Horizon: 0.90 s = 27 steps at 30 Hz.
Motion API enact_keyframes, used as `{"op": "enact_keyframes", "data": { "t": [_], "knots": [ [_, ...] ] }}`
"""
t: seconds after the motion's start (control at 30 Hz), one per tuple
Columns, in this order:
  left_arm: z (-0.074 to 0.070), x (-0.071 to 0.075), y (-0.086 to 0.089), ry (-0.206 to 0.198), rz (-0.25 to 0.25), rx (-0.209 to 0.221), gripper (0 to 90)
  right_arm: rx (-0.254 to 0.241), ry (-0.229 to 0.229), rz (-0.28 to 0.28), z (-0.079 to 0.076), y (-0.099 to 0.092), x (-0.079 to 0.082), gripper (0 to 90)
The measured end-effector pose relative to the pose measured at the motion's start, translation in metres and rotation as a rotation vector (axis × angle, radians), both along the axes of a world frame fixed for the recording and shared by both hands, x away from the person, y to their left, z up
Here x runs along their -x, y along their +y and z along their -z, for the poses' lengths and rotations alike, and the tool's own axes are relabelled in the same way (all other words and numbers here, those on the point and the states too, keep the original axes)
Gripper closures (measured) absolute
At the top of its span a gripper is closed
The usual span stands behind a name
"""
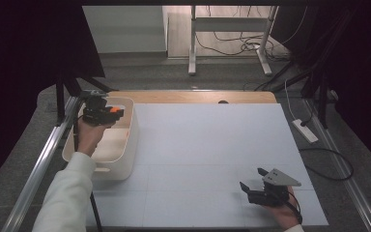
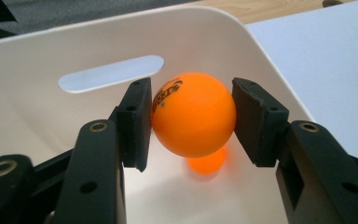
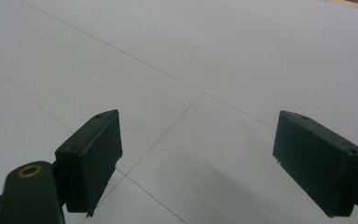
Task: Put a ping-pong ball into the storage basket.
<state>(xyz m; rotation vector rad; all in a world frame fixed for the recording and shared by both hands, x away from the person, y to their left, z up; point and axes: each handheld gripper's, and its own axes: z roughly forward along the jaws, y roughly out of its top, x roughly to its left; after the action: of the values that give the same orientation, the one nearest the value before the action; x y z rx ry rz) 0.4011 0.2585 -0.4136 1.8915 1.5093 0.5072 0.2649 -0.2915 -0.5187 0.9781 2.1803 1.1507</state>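
An orange ping-pong ball (image 2: 193, 114) with black lettering sits between the pads of my left gripper (image 2: 190, 121), which is shut on it. The ball hangs inside a white plastic bin (image 2: 37, 116), above its floor, where an orange reflection shows. In the high view the left gripper (image 1: 117, 112) is over the far part of the bin (image 1: 130, 145) at the table's left, with the ball (image 1: 115, 110) as an orange spot at its tip. My right gripper (image 1: 252, 180) rests low near the table's front right, jaws wide apart with nothing between them. From its own camera the right gripper (image 3: 196, 163) faces bare white table.
The white table surface (image 1: 207, 154) stretches between bin and right gripper. A wooden strip (image 1: 193, 96) runs along the far edge. A metal rail (image 1: 43, 159) borders the left side. A power strip (image 1: 305, 130) and cables lie on the floor at right.
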Motion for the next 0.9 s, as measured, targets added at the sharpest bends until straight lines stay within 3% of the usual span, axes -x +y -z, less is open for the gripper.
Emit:
{"op": "enact_keyframes", "data": {
  "t": [0.27, 0.37, 0.47, 0.63, 0.9],
  "knots": [
    [-0.003, 0.002, 0.001, -0.018, -0.003, 0.012, 48.9, -0.008, 0.004, 0.004, 0.0, 0.0, 0.0, 15.1],
    [-0.007, 0.005, 0.002, -0.046, -0.014, 0.067, 32.7, -0.011, 0.002, 0.007, -0.001, -0.001, 0.0, 15.1],
    [-0.014, 0.01, 0.001, -0.086, 0.003, 0.114, 23.6, -0.012, 0.002, 0.008, 0.0, -0.001, 0.0, 15.1],
    [-0.021, 0.019, 0.001, -0.129, 0.051, 0.183, 20.4, -0.011, 0.003, 0.01, 0.0, -0.001, -0.001, 15.1],
    [-0.027, 0.034, 0.001, -0.185, 0.11, 0.242, 18.3, -0.015, 0.003, 0.005, 0.0, 0.0, -0.002, 15.1]
  ]
}}
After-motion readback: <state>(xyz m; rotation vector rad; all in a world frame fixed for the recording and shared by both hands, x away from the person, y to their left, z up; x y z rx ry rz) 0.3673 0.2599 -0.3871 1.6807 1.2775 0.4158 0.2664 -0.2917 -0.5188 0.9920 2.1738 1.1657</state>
